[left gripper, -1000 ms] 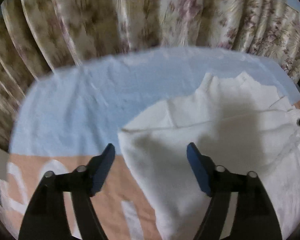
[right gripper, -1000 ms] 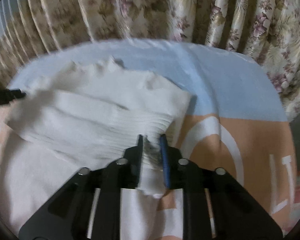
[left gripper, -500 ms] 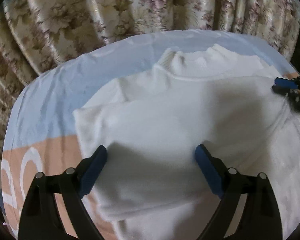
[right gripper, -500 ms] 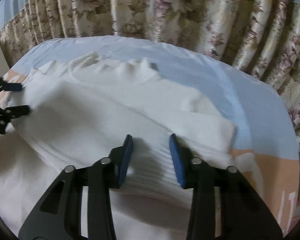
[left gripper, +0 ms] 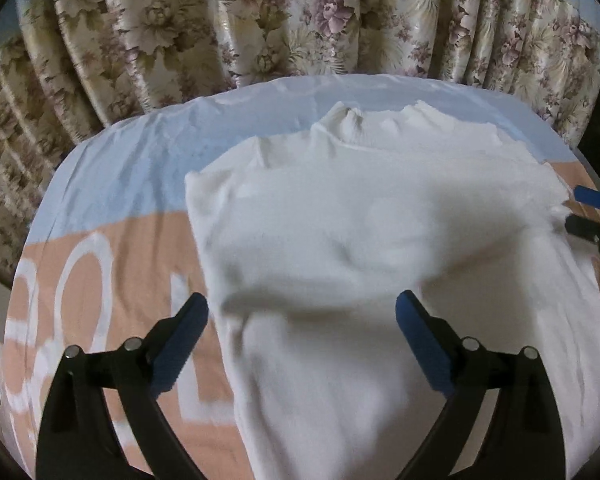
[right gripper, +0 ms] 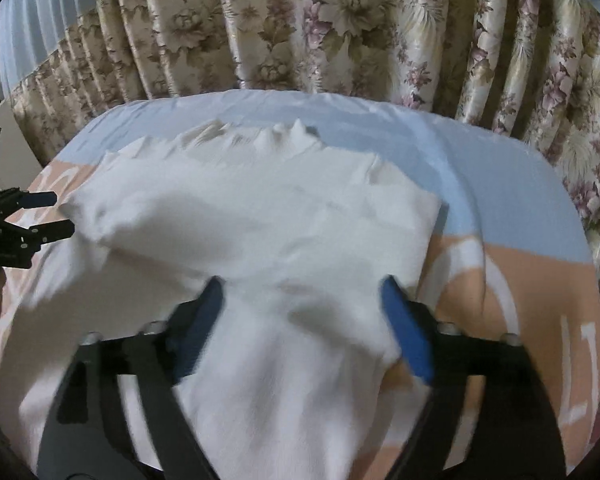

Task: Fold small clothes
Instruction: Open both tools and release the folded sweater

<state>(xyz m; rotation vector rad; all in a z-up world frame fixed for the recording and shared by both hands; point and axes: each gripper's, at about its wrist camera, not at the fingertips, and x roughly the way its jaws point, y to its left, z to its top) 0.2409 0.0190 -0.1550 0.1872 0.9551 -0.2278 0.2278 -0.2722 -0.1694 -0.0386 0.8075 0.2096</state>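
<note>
- Item under inspection: a white, soft knitted garment with a ribbed turtleneck collar [left gripper: 372,240], lying on a peach and pale-blue printed bedsheet [left gripper: 100,184]. A floral pleated curtain [left gripper: 260,20] hangs beyond the far edge of the bed.
- Position relative to the left gripper [left gripper: 302,320]: the garment lies directly ahead and beneath it, with a folded edge running across between the spread fingers. The collar sits at the far side.
- Left gripper condition: jaws wide apart, nothing held.
- Right gripper [right gripper: 302,300] condition: likewise spread and empty, hovering over the garment's near folded portion. Its right finger sits close to the garment's right-hand edge.
- Each gripper is visible at the side margin of the other's view, well apart across the cloth.
- Handling assessment: the fabric appears light, limp and thick-piled. It should drape and sag when lifted, and layers may separate or slide.
- Recommended hold: pinch at a folded edge or corner, catching all layers together. The ribbed hem or cuff area likely gives firmer purchase than the flat middle.
- Risk noted: a single-layer pinch would probably undo the fold.
</note>
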